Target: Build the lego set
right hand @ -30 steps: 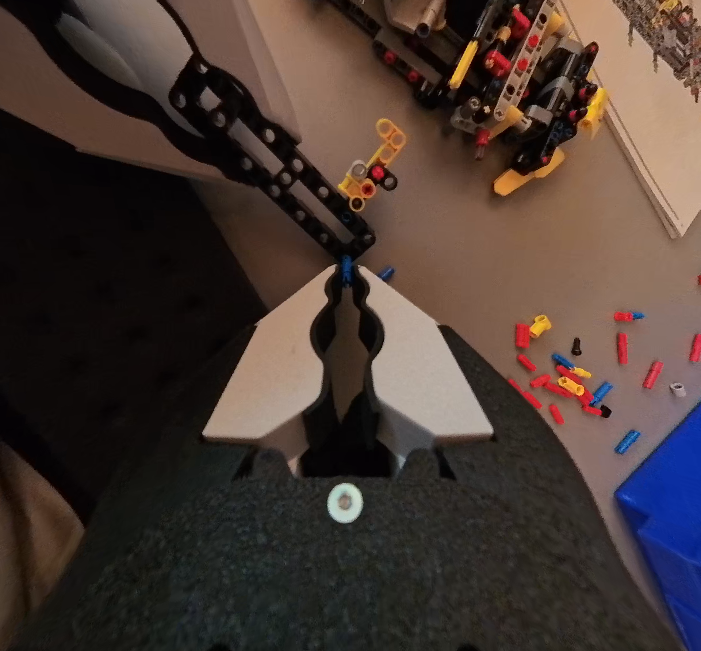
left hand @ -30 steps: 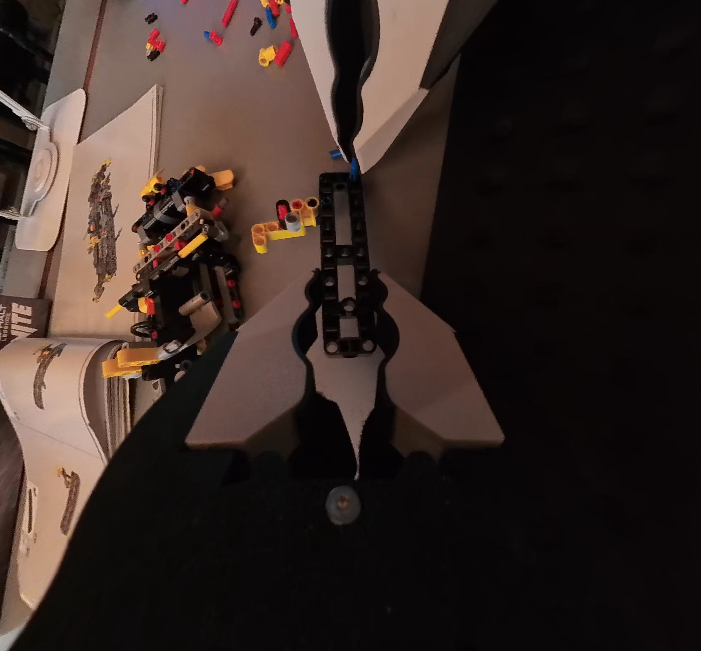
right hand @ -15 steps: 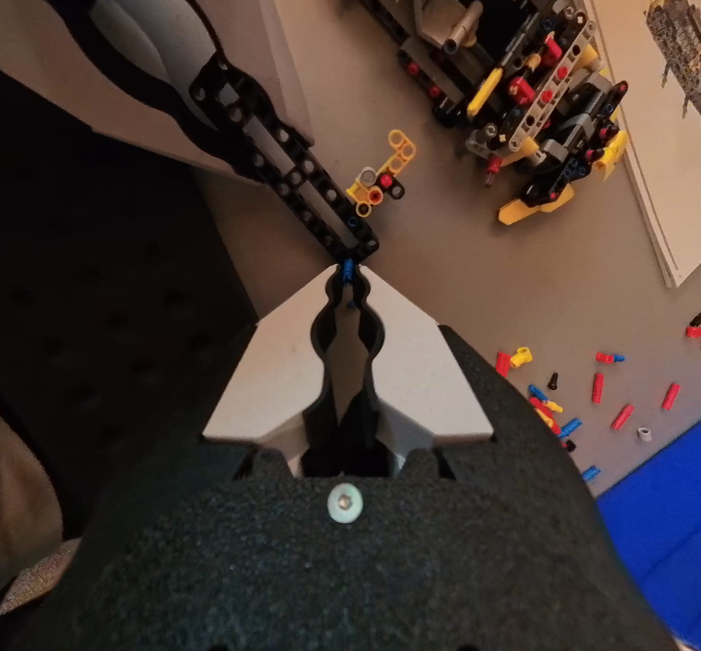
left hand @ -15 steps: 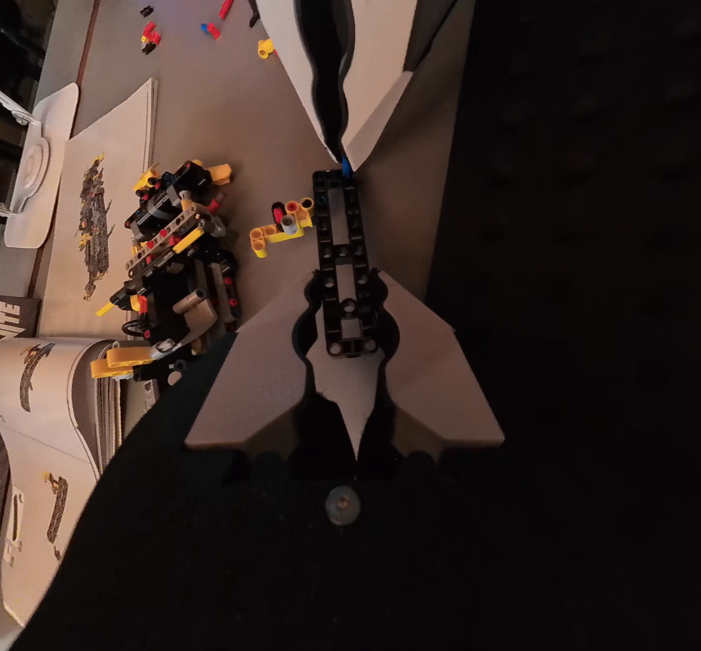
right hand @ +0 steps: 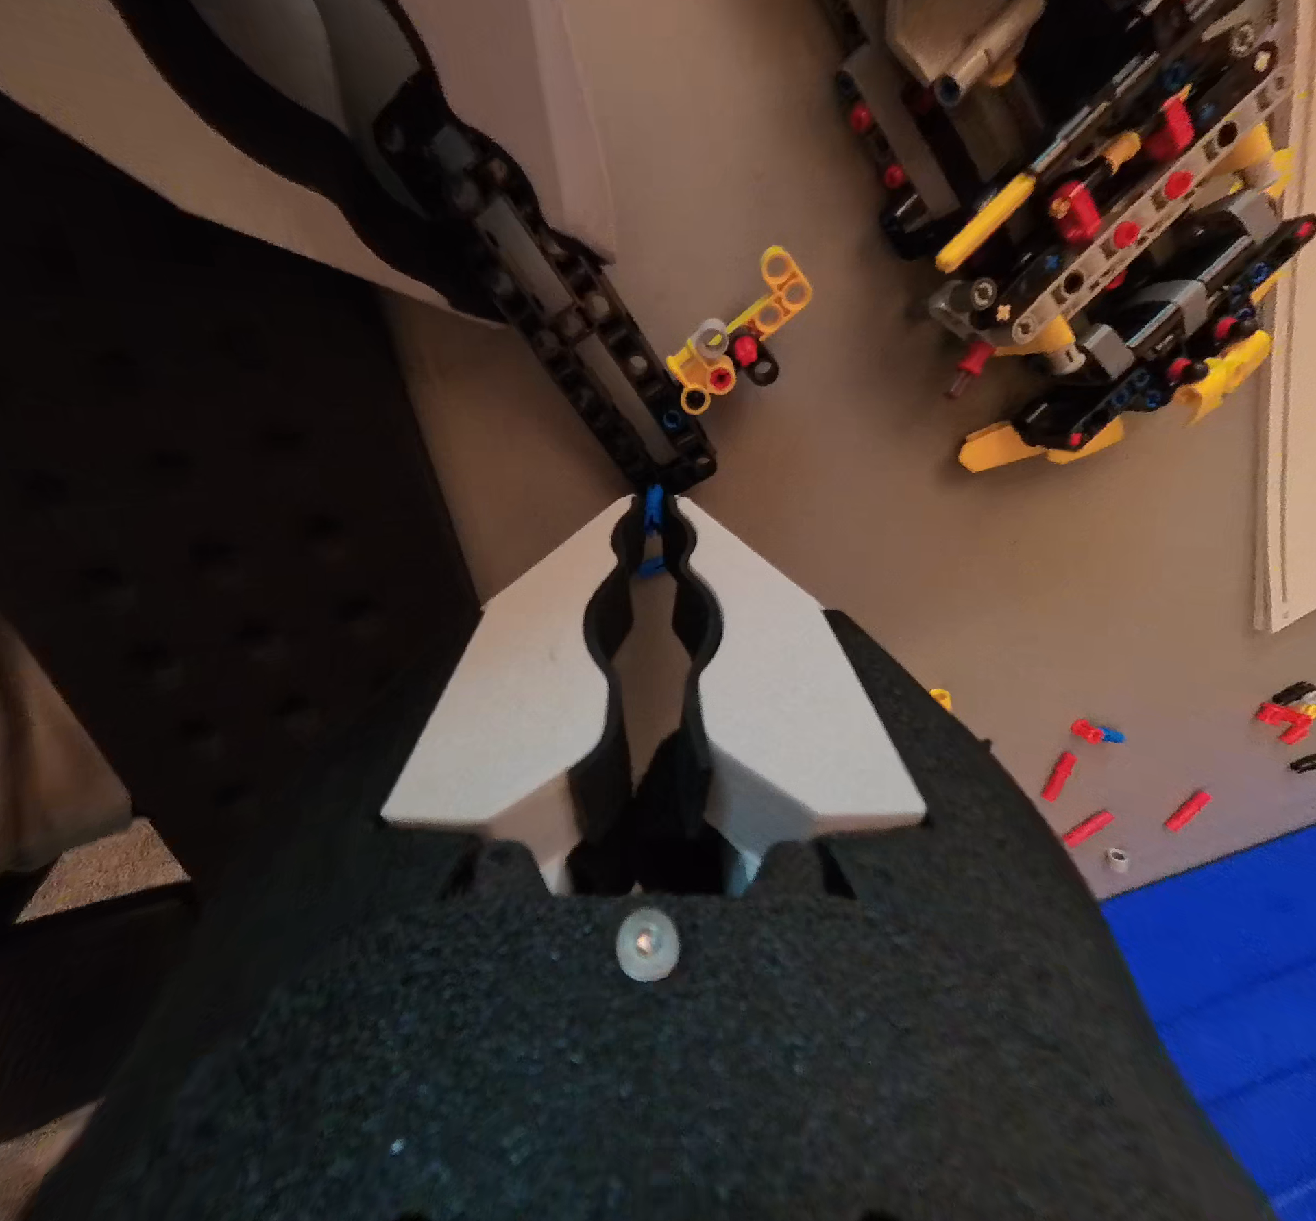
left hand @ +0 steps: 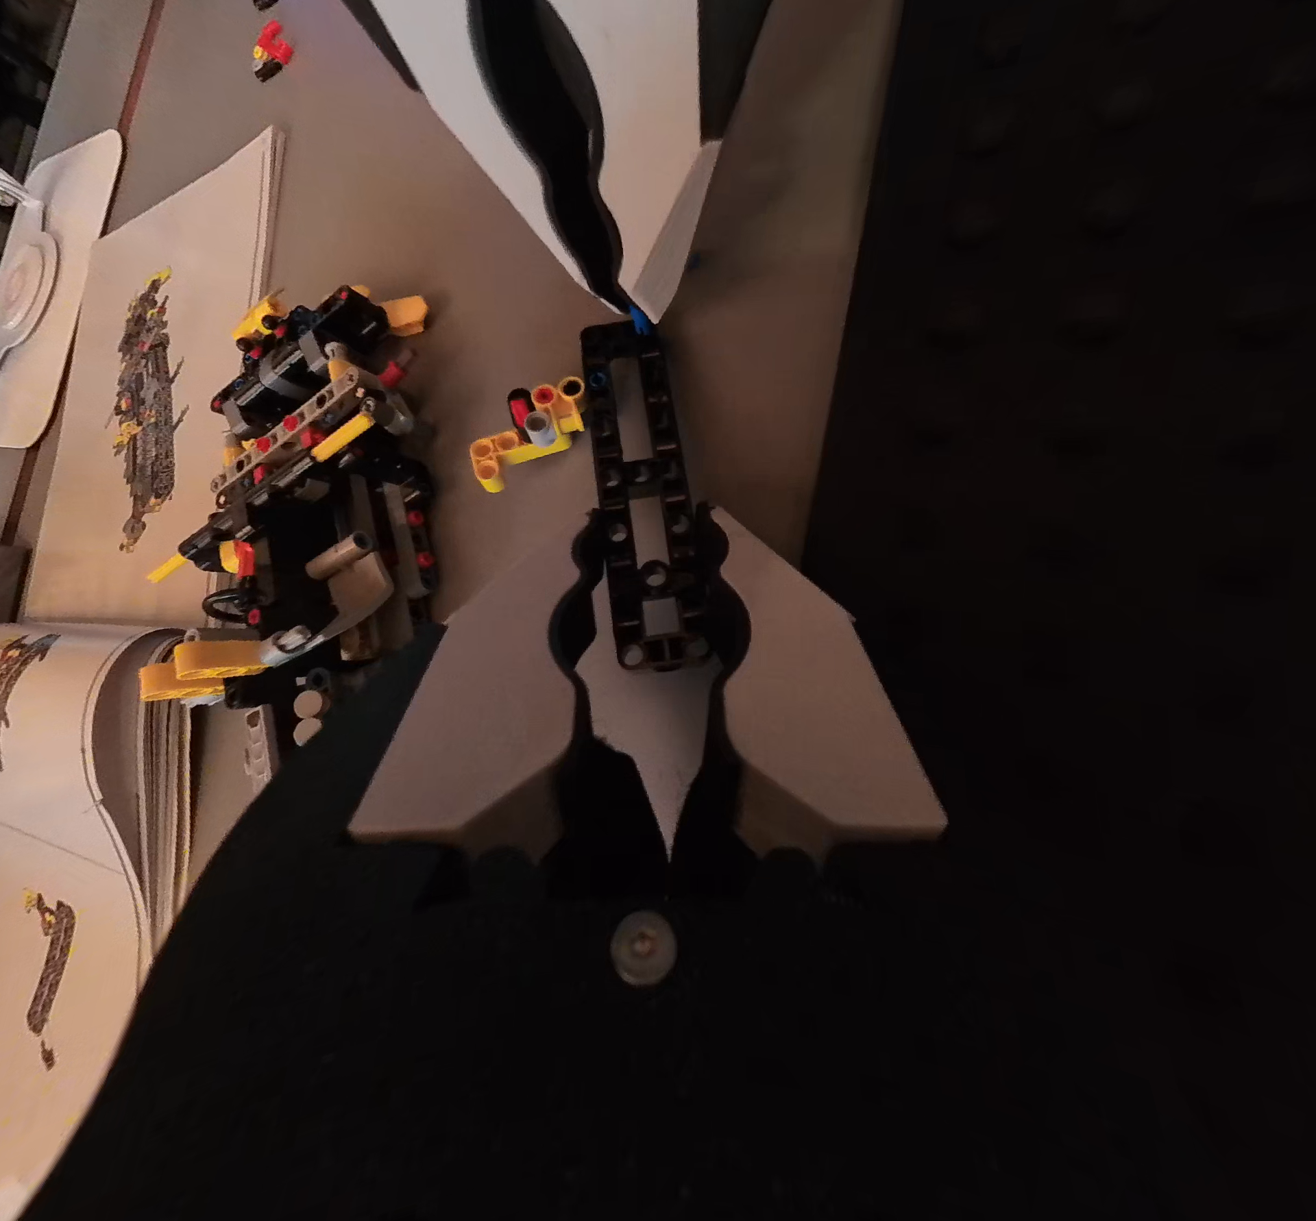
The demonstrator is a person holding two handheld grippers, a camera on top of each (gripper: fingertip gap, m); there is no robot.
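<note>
No legible text reaches me: the instruction booklets [left hand: 178, 361] at nine o'clock in the left wrist view carry only printed model pictures, nothing I can read.

Left gripper [left hand: 644, 532] clamping black frame [left hand: 641, 475], right gripper [left hand: 627, 300] pressing blue pin [left hand: 639, 317]

**A hobby table, likely in a home**

From my feed this reads as a home hobby spot. I see a plain beige tabletop [left hand: 342, 204] strewn with small red and blue plastic pins [right hand: 1086, 827], a half-built black, grey and yellow brick model [left hand: 313, 475], and open paper instruction booklets [left hand: 64, 760] printed with build diagrams. A flat blue plastic tray [right hand: 1225, 987] sits at one corner. The light is dim and warm, and the surroundings are too dark to read.
</note>
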